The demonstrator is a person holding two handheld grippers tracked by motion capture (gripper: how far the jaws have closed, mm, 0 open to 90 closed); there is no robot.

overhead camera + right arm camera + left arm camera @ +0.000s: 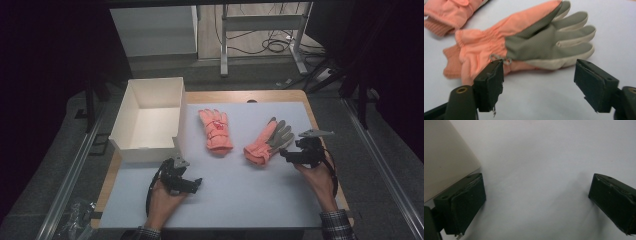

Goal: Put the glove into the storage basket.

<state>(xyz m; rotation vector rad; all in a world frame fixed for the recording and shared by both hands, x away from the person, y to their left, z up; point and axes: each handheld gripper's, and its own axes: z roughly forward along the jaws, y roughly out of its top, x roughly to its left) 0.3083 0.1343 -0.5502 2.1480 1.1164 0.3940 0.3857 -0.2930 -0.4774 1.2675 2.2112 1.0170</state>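
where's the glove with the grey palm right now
In the high view the grey-palmed glove lies right of centre on the white mat, between the other pink glove and the right tool, whose open jaws face it.

Lighting: white mat (235, 185) was brightly lit from overhead; surroundings from 9 through 3 o'clock stayed dark. Soft shadows under jaws. Left gripper view hazy, washed-out; glove (529, 47) slightly blurred at fingertips.
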